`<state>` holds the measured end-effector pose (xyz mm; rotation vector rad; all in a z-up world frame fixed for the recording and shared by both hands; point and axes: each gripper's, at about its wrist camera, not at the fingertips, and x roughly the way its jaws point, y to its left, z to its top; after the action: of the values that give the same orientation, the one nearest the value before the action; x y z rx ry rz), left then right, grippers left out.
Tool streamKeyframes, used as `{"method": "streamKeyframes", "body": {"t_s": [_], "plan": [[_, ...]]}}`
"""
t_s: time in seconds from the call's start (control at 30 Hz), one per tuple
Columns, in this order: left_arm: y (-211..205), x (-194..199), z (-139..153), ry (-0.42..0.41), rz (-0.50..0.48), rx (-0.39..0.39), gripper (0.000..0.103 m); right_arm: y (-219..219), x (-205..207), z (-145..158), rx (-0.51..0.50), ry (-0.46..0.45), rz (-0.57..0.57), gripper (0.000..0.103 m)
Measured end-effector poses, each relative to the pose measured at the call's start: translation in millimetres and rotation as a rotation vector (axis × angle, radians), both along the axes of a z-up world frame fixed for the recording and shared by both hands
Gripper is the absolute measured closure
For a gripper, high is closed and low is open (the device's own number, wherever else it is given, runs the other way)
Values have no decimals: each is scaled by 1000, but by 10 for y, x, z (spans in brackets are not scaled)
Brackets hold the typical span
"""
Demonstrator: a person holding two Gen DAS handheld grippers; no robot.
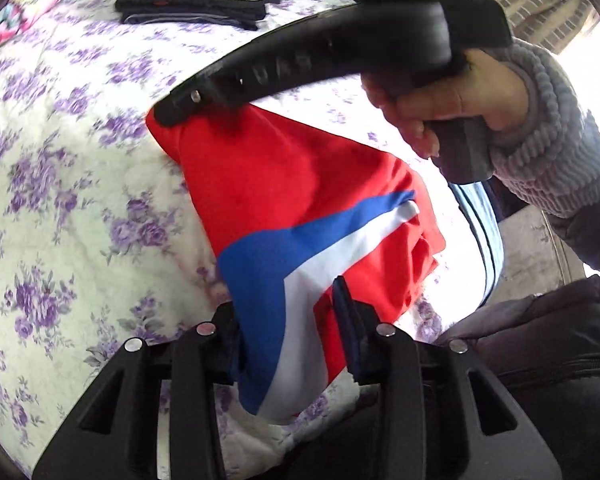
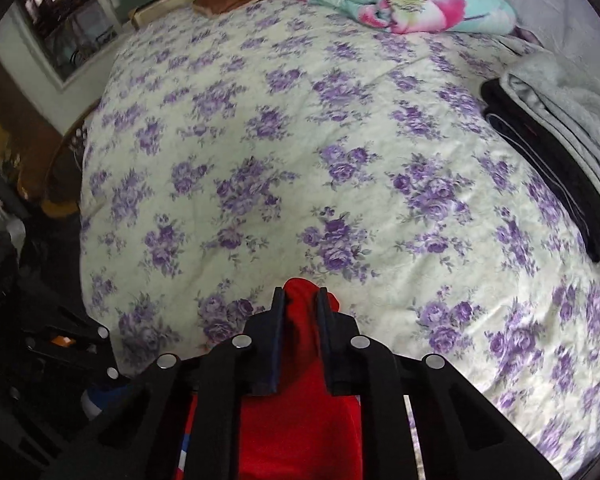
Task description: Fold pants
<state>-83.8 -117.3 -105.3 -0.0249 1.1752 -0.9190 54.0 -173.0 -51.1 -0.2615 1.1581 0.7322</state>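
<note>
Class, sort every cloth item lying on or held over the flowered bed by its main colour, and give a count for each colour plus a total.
Red: 1, the pants, held by both the left gripper and the right gripper
Black: 1, folded garment
Grey: 1, folded garment lying on the black one
Turquoise and pink: 1, folded blanket
Total: 4

Home bedroom: floral-quilted bed (image 2: 300, 140), folded blanket (image 2: 412, 4)
</note>
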Motion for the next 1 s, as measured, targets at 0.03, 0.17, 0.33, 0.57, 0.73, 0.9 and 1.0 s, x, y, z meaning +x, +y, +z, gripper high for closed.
{"method": "streamKeyframes", "body": {"t_s": [0.03,0.17,0.33,0.57,0.73,0.9,1.0], "plan": [[-19,-26,23,-11,-18,-1,68,-95,23,13,44,37,-45,88],[42,51,-104,43,-7,-1,68,-116,154,-322,117,148,-201,88],[55,-78,-98,29,-15,27,68,-206,121,-287,217,149,-303,85],[62,-146,-129,44,-13,4,68,56,-260,-21,227,233,-54,69],[136,-175,-214,94,11,-5,68,319,-89,-481,168,227,-125,81],[107,-261,-187,75,-11,12,68,70,73,-81,268,152,-202,72],[116,-257,-210,93,0,-4,68,108,-69,-33,250,233,-82,53]]}}
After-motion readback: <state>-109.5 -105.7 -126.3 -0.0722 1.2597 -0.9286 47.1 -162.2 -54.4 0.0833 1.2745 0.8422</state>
